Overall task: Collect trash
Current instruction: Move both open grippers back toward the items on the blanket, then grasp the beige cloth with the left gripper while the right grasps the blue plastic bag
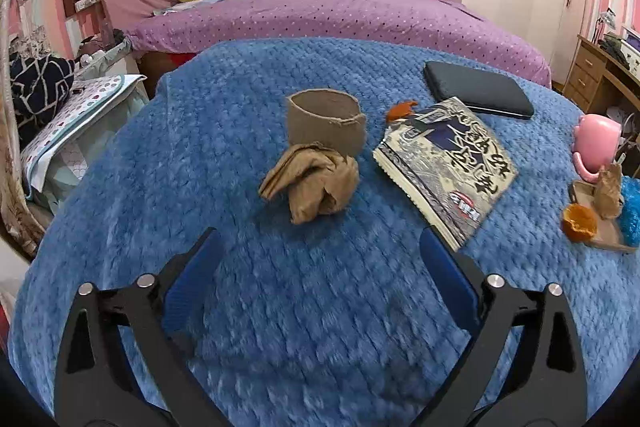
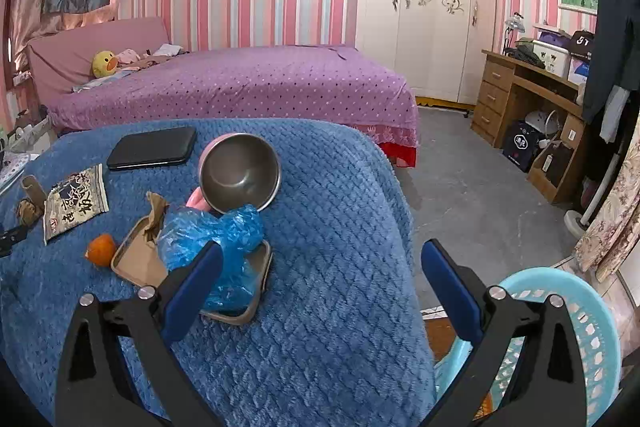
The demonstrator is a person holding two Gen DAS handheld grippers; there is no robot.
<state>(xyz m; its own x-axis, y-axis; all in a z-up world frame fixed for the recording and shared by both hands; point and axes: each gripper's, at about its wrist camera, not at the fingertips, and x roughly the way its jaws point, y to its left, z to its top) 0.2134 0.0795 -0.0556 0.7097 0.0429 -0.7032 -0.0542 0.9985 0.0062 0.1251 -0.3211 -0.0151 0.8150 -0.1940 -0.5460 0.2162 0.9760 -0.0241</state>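
Observation:
A crumpled brown paper wad [image 1: 310,183] lies on the blue blanket [image 1: 280,307], touching a cardboard tube ring [image 1: 326,121] behind it. My left gripper [image 1: 320,243] hangs open just short of the wad, nothing between its fingers. An orange peel scrap [image 1: 401,109] sits by the book. In the right wrist view a shallow tray [image 2: 140,263] holds crumpled blue plastic [image 2: 216,239] and brown paper [image 2: 154,213]; an orange peel [image 2: 101,249] lies at its left. My right gripper [image 2: 322,257] is open, its left finger over the blue plastic.
A book [image 1: 444,167] and a black case [image 1: 478,89] lie right of the wad. A pink mug [image 2: 240,173] with a steel inside stands behind the tray. A light blue plastic basket [image 2: 572,331] sits off the table's right edge. A purple bed [image 2: 240,83] is behind.

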